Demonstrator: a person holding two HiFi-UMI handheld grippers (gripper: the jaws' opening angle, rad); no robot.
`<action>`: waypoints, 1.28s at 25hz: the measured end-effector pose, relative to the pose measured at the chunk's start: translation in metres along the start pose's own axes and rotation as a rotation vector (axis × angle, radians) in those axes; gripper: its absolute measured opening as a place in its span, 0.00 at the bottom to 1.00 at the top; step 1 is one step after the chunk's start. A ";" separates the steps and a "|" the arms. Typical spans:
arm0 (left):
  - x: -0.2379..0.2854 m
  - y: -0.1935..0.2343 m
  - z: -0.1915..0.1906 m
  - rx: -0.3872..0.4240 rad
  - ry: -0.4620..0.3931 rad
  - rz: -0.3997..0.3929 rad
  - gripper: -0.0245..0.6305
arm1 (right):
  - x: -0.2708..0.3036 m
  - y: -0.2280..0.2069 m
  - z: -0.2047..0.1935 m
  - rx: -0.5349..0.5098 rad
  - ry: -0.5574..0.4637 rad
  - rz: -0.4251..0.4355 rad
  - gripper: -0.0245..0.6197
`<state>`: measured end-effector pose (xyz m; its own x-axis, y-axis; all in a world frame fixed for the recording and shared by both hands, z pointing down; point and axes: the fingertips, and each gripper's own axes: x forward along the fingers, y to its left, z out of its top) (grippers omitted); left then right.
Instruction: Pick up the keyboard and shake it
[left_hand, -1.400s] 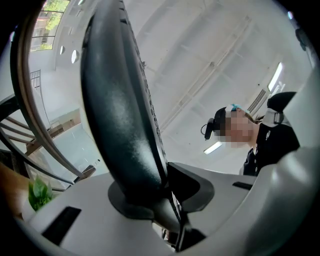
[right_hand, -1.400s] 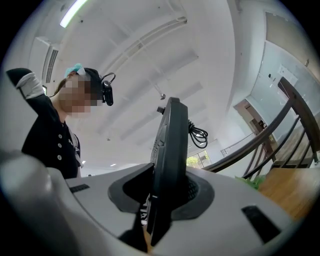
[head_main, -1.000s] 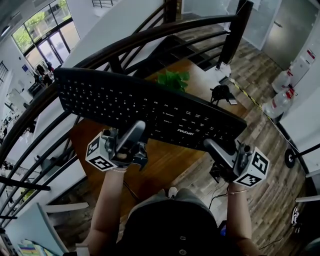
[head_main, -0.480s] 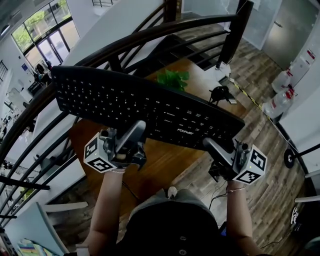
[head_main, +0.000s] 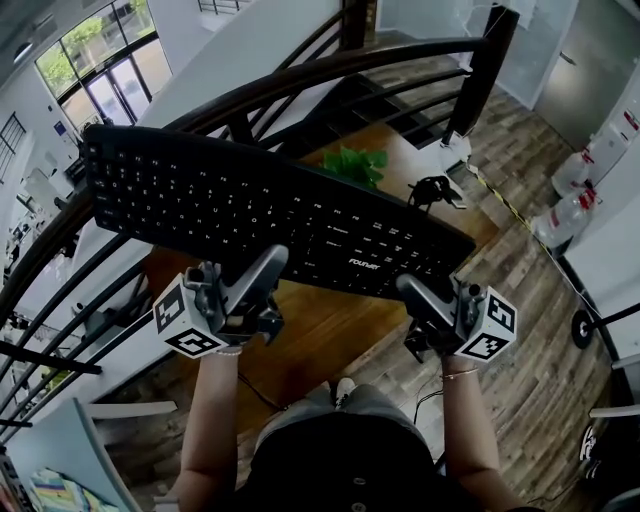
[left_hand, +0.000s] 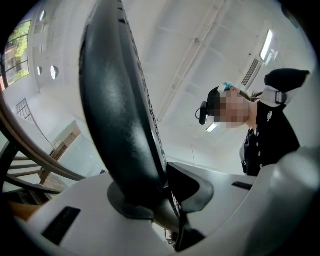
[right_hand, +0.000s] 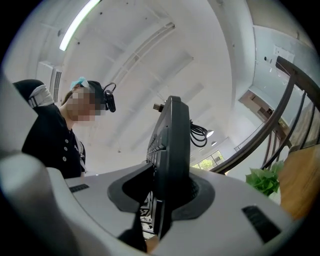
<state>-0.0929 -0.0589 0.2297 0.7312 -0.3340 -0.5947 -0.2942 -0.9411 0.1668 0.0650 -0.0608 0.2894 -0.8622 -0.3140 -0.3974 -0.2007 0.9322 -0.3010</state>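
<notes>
A long black keyboard (head_main: 260, 215) hangs in the air in front of me, keys facing up, its left end toward the upper left of the head view. My left gripper (head_main: 266, 268) is shut on its near edge left of the middle. My right gripper (head_main: 418, 292) grips the near edge close to the right end. Its jaws have just been opening a little, with the keyboard still between them. In the left gripper view the keyboard (left_hand: 117, 120) rises edge-on from the left gripper (left_hand: 162, 182). The right gripper view shows the keyboard's edge (right_hand: 174, 140) clamped in the right gripper (right_hand: 167, 197).
A dark curved stair railing (head_main: 300, 78) runs just beyond the keyboard. Below lie a wooden table (head_main: 330, 320) with a green plant (head_main: 355, 165), a wood floor, and water jugs (head_main: 575, 205) at the right. A person in dark clothes (right_hand: 55, 140) shows in both gripper views.
The keyboard and both grippers have shifted slightly left in the head view, and the keyboard has tilted a little. Both grips hold.
</notes>
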 end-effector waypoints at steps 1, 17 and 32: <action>0.000 -0.001 0.002 0.011 0.010 0.005 0.19 | 0.002 0.000 -0.001 0.009 -0.007 0.010 0.22; 0.012 -0.015 0.021 0.183 0.123 0.018 0.19 | 0.015 -0.008 -0.007 0.095 -0.110 0.142 0.22; 0.013 -0.017 0.021 0.171 0.137 -0.010 0.19 | 0.012 -0.004 -0.008 0.084 -0.136 0.127 0.22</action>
<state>-0.0914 -0.0465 0.2030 0.8083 -0.3393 -0.4812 -0.3778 -0.9257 0.0182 0.0520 -0.0670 0.2926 -0.8060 -0.2215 -0.5489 -0.0496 0.9494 -0.3102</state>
